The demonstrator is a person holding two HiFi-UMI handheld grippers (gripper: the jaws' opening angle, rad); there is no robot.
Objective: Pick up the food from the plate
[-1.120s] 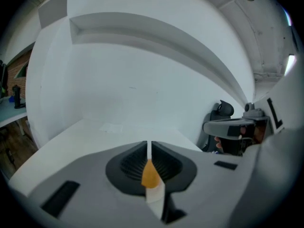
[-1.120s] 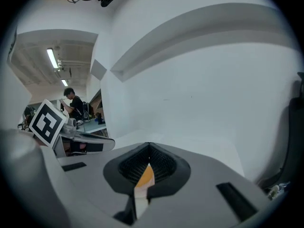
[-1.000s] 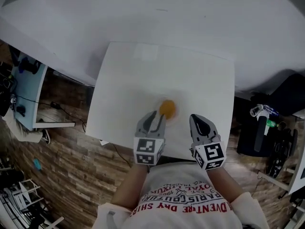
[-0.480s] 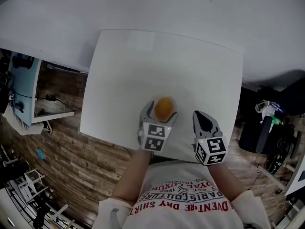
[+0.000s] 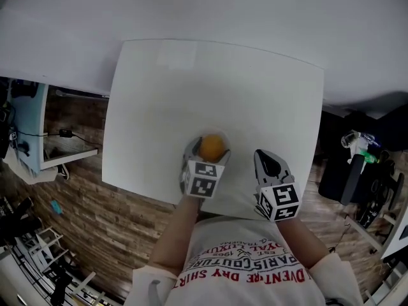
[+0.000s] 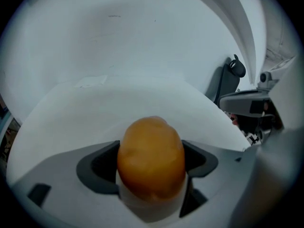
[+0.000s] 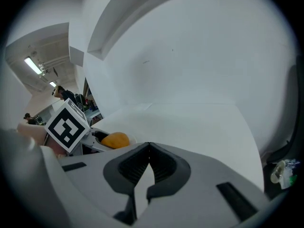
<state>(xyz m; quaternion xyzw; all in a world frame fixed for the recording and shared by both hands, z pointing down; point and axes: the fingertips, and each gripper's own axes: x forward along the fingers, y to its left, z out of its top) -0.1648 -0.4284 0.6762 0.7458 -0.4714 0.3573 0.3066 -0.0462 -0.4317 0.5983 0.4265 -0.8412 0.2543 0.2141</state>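
Observation:
An orange, egg-shaped piece of food (image 5: 211, 146) (image 6: 151, 156) rests on a small white plate (image 6: 151, 209) near the front edge of the white table (image 5: 210, 88). My left gripper (image 5: 206, 153) (image 6: 151, 163) stands wide open around the food, with one dark pad close on each side. I cannot make out any squeeze on it. My right gripper (image 5: 266, 163) (image 7: 148, 148) hovers to the right of the food over the table's front edge, shut and empty. From the right gripper view the food (image 7: 115, 139) shows beside the left gripper's marker cube (image 7: 66, 126).
The table is bare apart from the plate. A white wall (image 5: 210, 11) rises behind it. Wooden floor (image 5: 95, 222) with cables and a pale blue shelf (image 5: 29, 132) lies left. A dark chair and clutter (image 5: 363, 183) stand right.
My left gripper's jaws have spread wide and it has slid forward so the food now sits between them. The right gripper has hardly moved.

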